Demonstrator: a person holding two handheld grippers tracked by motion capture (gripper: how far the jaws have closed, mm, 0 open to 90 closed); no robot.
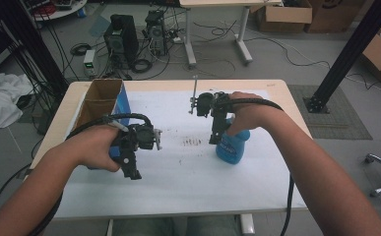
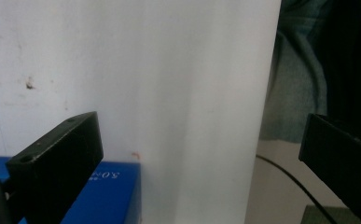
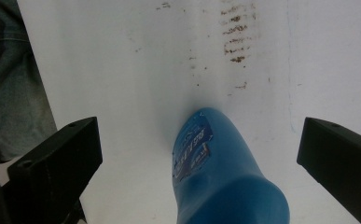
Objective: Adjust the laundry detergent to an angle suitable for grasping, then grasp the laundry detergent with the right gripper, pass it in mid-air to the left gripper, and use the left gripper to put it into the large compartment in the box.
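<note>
A blue plastic bottle [image 1: 233,147] stands on the white sheet [image 1: 178,172] right of the middle. My right gripper [image 1: 216,132] hangs just over it, pointing down. In the right gripper view the bottle [image 3: 225,186] rises between the two black jaws, which stand wide apart and clear of it, so my right gripper [image 3: 199,135] is open. My left gripper [image 1: 131,164] hovers over the sheet's left part. Its jaws are also spread wide, with only bare sheet between them, so my left gripper [image 2: 199,133] is open. A blue box [image 2: 108,196] lies under its left jaw.
An open cardboard box [image 1: 102,101] with a blue side stands at the table's back left. A brown smudge [image 1: 193,141] marks the sheet between the grippers. The sheet's near edge [image 2: 262,116] borders the person's jeans. Cables, computers and cartons lie on the floor beyond.
</note>
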